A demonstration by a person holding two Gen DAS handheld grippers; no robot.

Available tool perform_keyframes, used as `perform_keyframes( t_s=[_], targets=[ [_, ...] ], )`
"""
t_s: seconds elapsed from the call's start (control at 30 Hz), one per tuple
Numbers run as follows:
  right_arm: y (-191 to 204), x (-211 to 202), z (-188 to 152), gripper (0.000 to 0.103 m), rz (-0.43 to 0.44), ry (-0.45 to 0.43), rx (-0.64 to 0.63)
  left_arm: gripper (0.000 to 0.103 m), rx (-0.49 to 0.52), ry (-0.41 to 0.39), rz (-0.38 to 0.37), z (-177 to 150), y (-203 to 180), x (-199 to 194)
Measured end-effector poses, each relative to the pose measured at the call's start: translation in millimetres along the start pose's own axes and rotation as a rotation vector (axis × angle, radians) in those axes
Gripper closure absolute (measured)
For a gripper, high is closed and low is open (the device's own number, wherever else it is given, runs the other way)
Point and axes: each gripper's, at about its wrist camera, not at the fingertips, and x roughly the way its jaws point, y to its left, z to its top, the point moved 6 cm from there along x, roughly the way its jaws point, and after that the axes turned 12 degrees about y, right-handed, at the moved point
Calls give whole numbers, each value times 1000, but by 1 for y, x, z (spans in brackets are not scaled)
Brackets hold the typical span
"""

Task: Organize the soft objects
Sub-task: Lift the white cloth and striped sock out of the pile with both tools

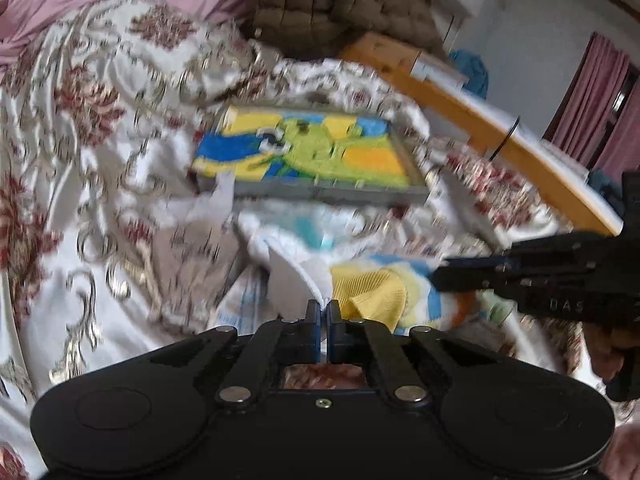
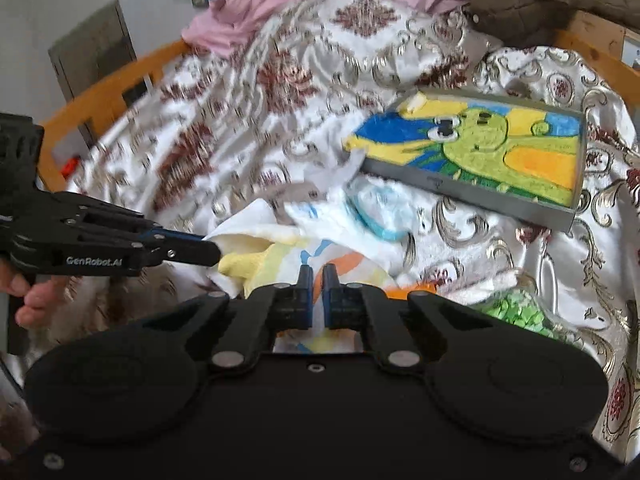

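Both the left gripper [image 1: 324, 308] and right gripper [image 2: 318, 276] have jaws clenched on the printed towel [image 2: 280, 256] over the bed [image 2: 248, 92]

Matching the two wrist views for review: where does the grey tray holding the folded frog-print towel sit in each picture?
Left wrist view: the grey tray lies at mid-frame on the floral bedspread, beyond the shut left gripper.
Right wrist view: the same tray sits upper right, tilted, its long side running down to the right.
Shared landmark: the wooden bed rail, right of the tray in the left view, far left in the right view.
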Motion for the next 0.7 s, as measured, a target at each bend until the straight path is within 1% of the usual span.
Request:
perform_keyframes(
  t_s=[0.17,0.3,0.47,0.6,0.7],
  targets=[
    [-3,-28,14,103,37,-35,18,102,-14,-47,-40,23,-9,-18],
    [-8,-45,18,103,57,-19,30,102,-6,-53,-47,25,-11,-23],
    [-13,-35,9,103,54,39,38,102,-10,-23,-45,14,-7,-15],
    [-14,-15,0,103,69,96,61,102,-19,2,-40,6,-1,-10],
    [-14,-1,-6,103,75,135,73,102,-25,7,-40,4,1,-8]
  ],
)
